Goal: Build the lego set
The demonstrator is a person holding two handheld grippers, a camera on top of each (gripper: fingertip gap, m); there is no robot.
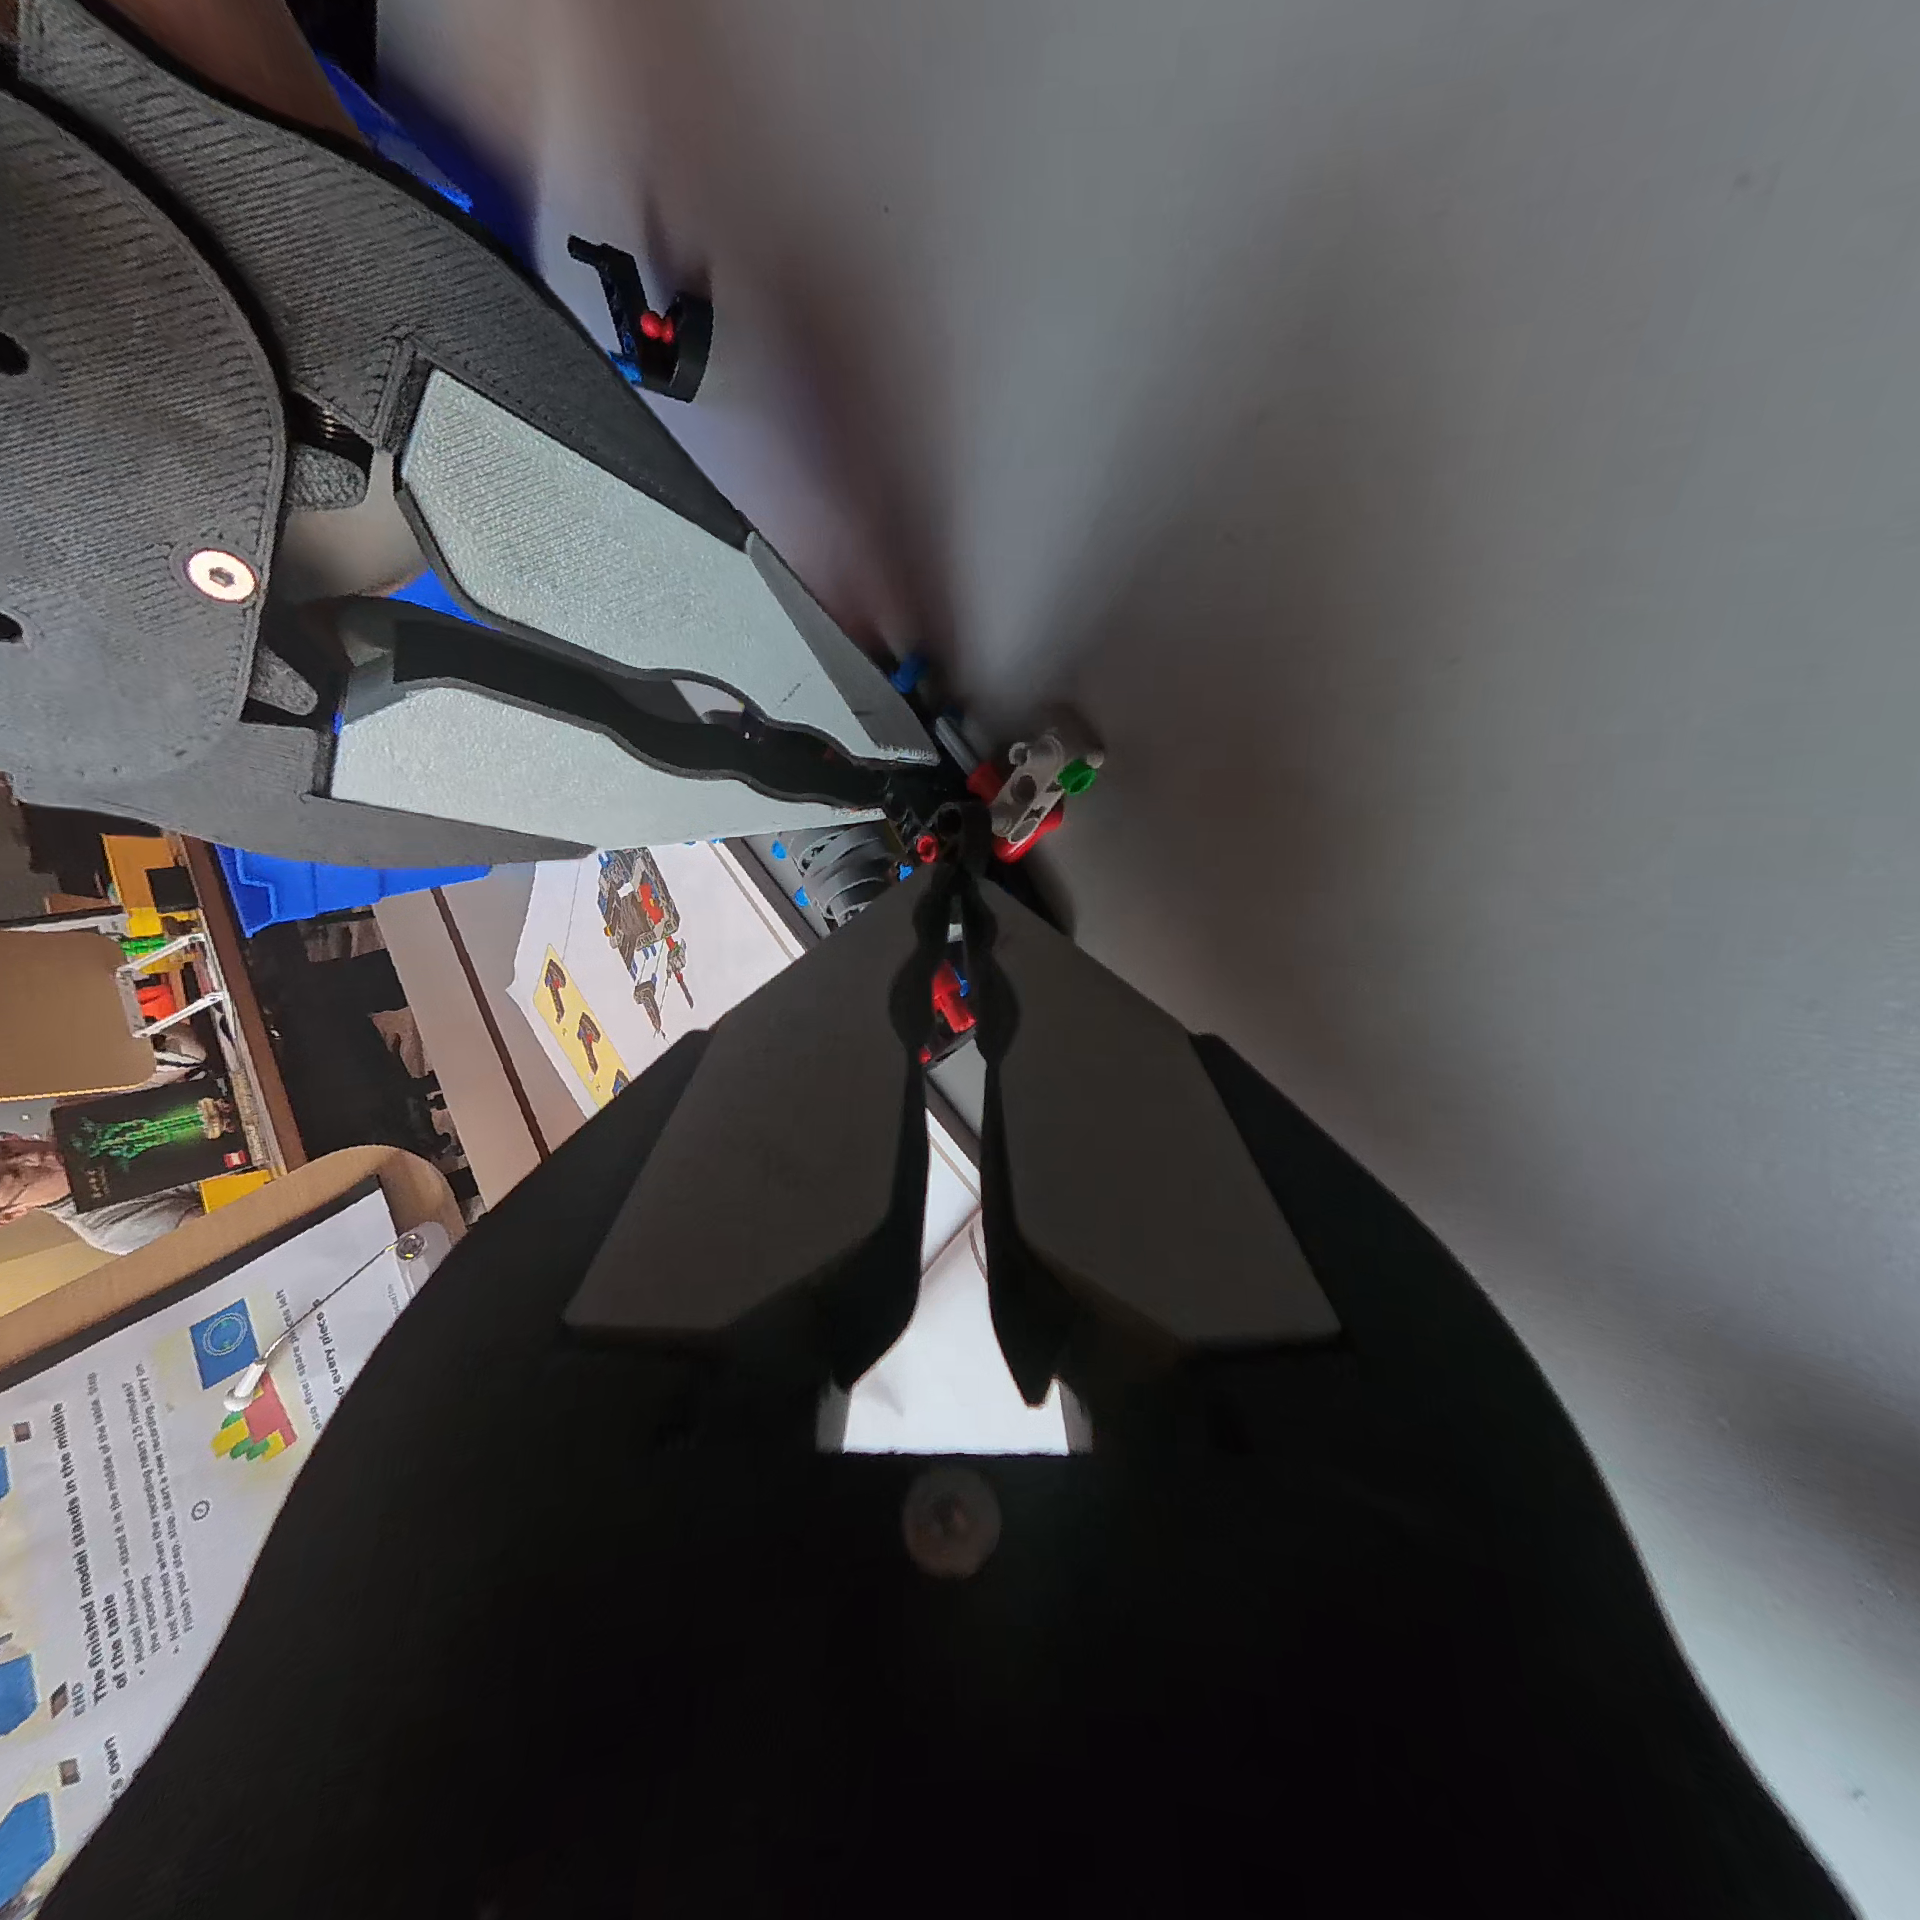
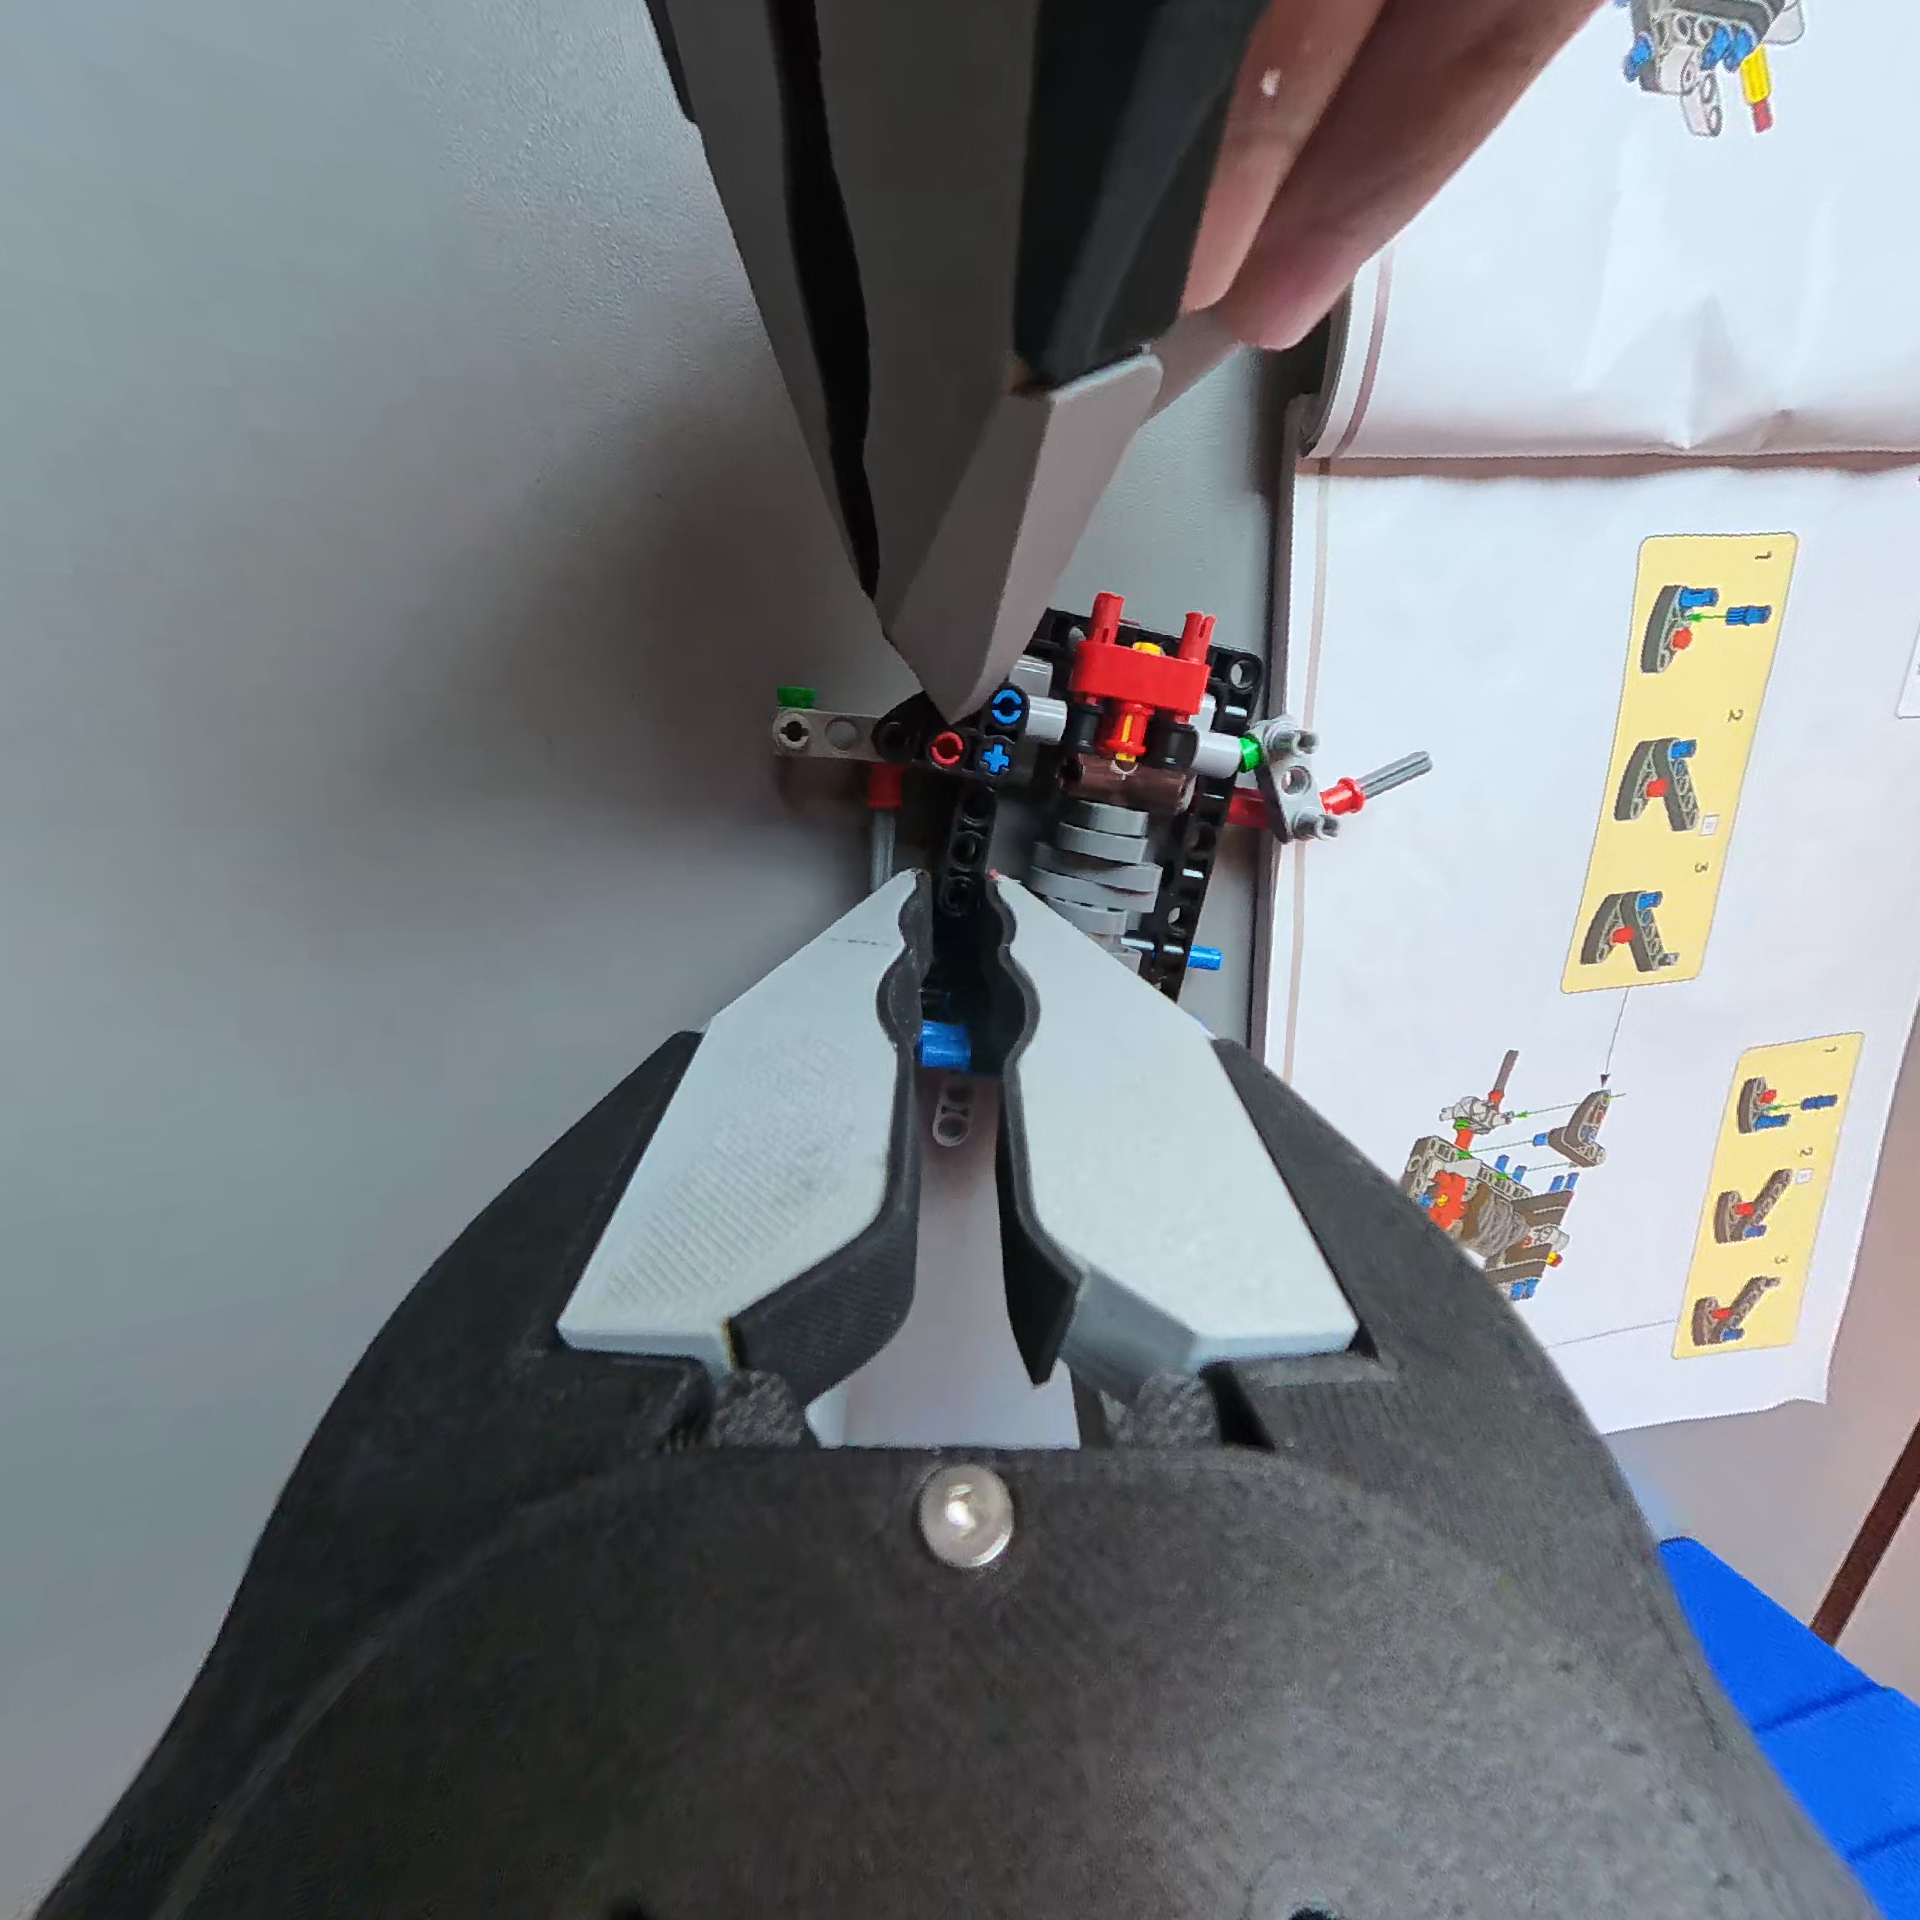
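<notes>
- The lego model [image 2: 1091,790], a black frame with a red block at its top and grey discs inside, sits at the centre of the right wrist view on the grey table [image 2: 364,520], just left of the open instruction booklet [image 2: 1558,831].
- The right gripper [image 2: 956,883] comes up from the bottom of the frame, its jaws clenched on the model's black beam [image 2: 971,842], which runs down between the fingertips. That grip looks to be the anchor, so it should stay firm and not twist.
- The left gripper [image 2: 940,712] reaches down from the top of the frame, its tip touching the black corner piece [image 2: 914,727] beside the red and blue pins. Its jaws look nearly closed, but I cannot tell whether they grasp anything.
- Judging by the booklet, an angled piece is being seated here; the push should go straight along the pin holes, squarely against the right gripper's hold.
- A hand [image 2: 1351,177] shows at the upper right of the frame.
- The left wrist view is blurred and shows the meeting tips only in part.
</notes>
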